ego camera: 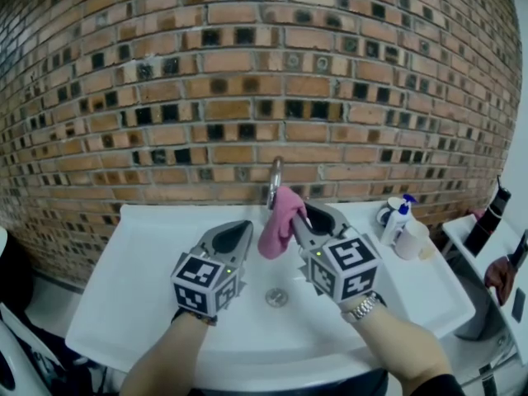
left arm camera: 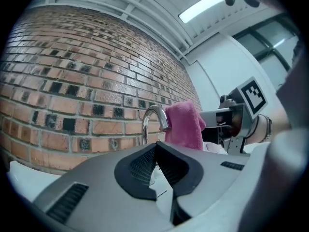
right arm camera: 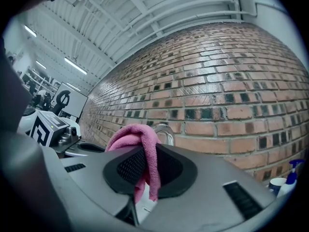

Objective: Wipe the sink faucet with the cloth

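In your right gripper view the cloth [right arm camera: 134, 137] hides most of the faucet [right arm camera: 165, 132], so you see only its top curve, and the spray bottle [right arm camera: 291, 175] is cut off at the edge. In your left gripper view the left gripper [left arm camera: 157, 153] covers the faucet's foot with its own body. From your head view the bottle's label is too small to read

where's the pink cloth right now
Centre of the head view: the pink cloth hangs clamped in the right gripper, just right of the faucet, over the sink.
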